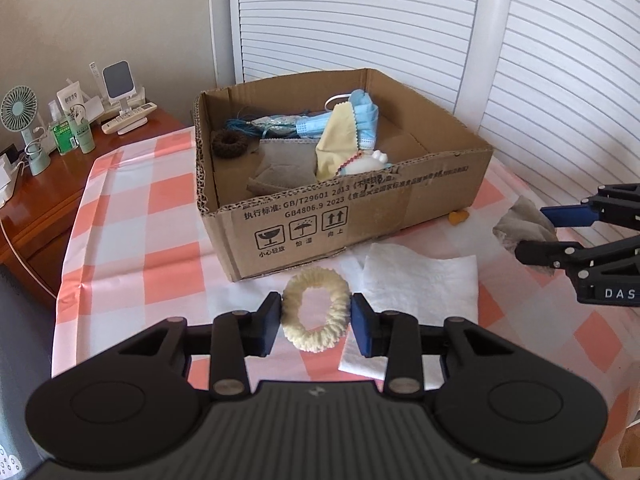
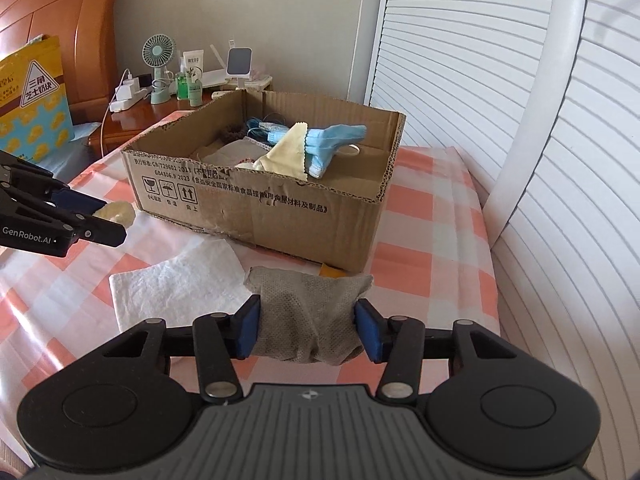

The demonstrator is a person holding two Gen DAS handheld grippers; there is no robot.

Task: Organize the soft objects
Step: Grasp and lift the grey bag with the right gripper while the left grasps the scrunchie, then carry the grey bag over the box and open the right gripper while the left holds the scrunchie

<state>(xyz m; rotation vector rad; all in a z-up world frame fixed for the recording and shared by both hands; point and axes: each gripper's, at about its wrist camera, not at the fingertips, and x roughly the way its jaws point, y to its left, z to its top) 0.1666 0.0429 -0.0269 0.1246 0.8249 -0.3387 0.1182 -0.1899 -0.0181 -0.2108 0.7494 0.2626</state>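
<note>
The soft, light cream fluffy hair ring is squeezed by the left gripper; the floppy grey mesh cloth is pinched mid-fold by the right gripper.

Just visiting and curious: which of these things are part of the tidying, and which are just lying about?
Part of the job: cream scrunchie in left gripper; grey cloth in right gripper; cardboard box; white tissue.

Lying about: fan, green bottle, remote.
</note>
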